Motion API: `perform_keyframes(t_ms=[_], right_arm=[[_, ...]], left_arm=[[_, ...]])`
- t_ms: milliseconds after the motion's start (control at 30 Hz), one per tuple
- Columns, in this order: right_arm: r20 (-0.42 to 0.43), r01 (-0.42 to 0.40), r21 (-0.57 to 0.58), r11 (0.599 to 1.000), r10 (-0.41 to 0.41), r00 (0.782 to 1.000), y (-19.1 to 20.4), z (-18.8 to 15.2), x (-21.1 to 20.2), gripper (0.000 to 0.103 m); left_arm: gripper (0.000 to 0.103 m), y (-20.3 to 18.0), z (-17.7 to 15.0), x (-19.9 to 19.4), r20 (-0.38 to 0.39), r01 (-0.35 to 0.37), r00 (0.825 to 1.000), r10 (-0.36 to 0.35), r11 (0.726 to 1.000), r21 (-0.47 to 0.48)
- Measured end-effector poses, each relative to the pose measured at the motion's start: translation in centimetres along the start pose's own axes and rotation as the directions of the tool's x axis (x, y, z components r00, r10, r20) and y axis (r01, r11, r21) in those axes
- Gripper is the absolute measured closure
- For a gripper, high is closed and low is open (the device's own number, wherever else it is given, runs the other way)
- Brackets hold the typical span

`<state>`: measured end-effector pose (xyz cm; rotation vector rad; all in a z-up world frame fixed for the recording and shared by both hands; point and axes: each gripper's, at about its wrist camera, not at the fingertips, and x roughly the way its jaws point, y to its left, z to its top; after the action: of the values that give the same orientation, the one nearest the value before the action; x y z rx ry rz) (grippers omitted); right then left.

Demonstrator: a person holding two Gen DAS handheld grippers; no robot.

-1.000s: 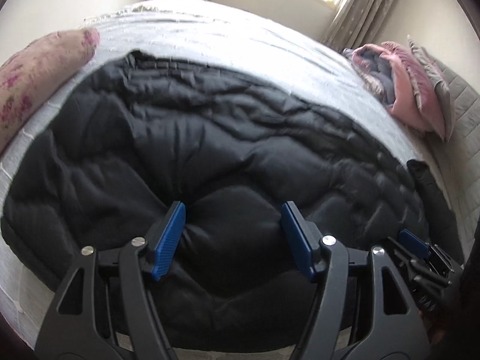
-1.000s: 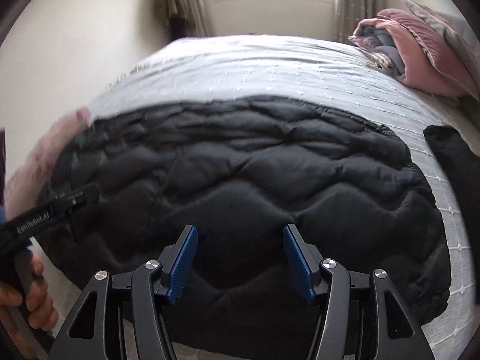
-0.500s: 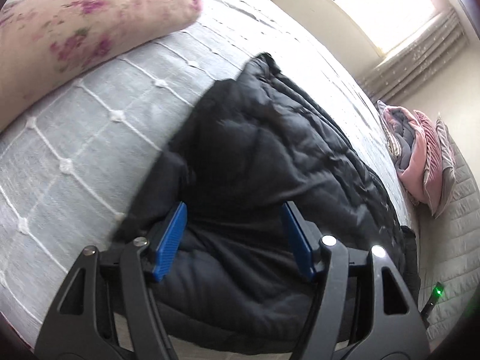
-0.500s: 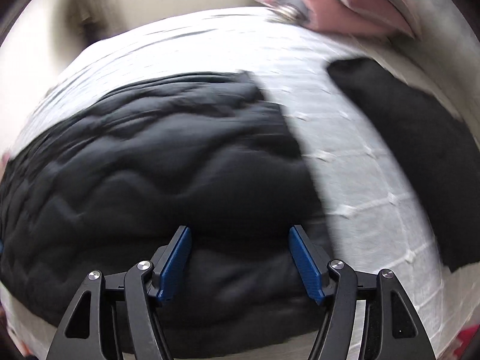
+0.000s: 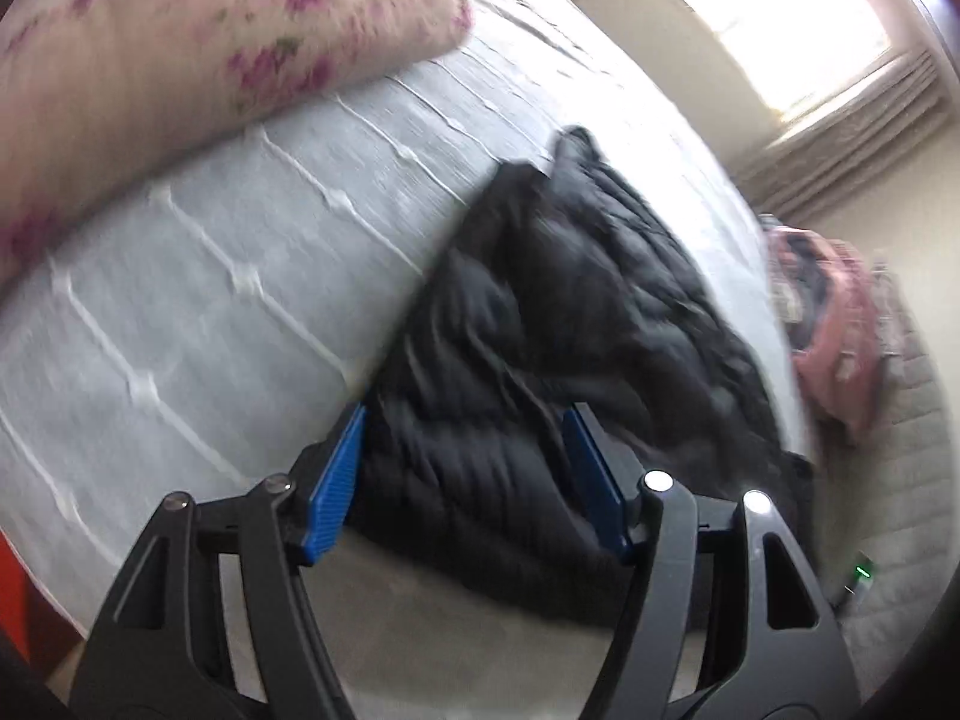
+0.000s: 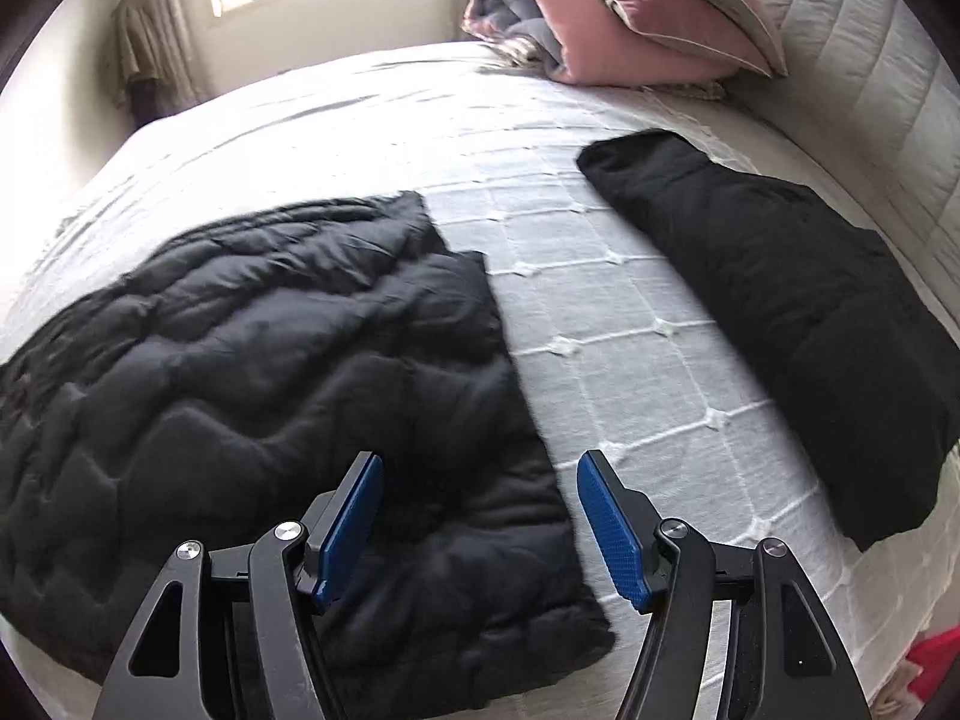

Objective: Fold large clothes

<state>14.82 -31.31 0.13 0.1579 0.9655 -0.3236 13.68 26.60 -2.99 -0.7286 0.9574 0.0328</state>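
Through my left wrist camera, my left gripper (image 5: 465,474) hangs over the near left corner of the black quilted jacket (image 5: 558,324), which lies spread on the bed (image 5: 228,276). The jaws stand apart, and the corner of the jacket sits in the gap between the blue pads (image 5: 336,480), seen beyond them; the picture is smeared, so I cannot tell whether either pad touches the cloth. The jacket runs away from me up and to the right across the white quilted bedspread. A floral pillow (image 5: 180,42) lies at the upper left, well apart from the jacket. A pink heap of bedding (image 5: 834,336) sits far off at the right, under the bright window (image 5: 774,12).

Through my right wrist camera, my right gripper (image 6: 480,525) is over the near right corner of the same jacket (image 6: 240,390). Its jaws are wide apart and grip nothing. The jacket's right edge passes through the gap: the left pad (image 6: 354,522) stands over black cloth, the right pad (image 6: 606,522) over bare bedspread (image 6: 600,330) just beside the edge. The jacket fills the left and lower part of the view. A folded black garment (image 6: 792,312) lies to the right, apart from the jacket with a strip of bedspread between. Pink and grey pillows (image 6: 618,18) are piled at the headboard.
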Motion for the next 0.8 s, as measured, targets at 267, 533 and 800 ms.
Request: perform_keyframes(t_ms=[267, 533, 800], right_arm=[[0.053, -0.064, -0.029, 0.998, 0.066, 0.996, 1.6, 0.9, -0.6, 0.035], [0.076, -0.213, -0.226, 0.951, 0.235, 0.969, 7.6, -0.7, -2.5, 0.062], [-0.013, -0.355, -0.385, 0.852, 0.379, 0.925, 15.0, -4.0, -3.0, 0.087]], left_arm=[[0.028, 0.0, -3.8, -1.0, 0.030, 0.005, 1.000, -0.005, 1.000, -0.001], [0.027, -0.8, -4.9, 1.0, -0.063, 0.088, 0.994, -0.089, 0.996, -0.011], [0.028, -1.2, -4.8, 4.5, -0.116, 0.187, 0.973, -0.200, 0.976, -0.113]])
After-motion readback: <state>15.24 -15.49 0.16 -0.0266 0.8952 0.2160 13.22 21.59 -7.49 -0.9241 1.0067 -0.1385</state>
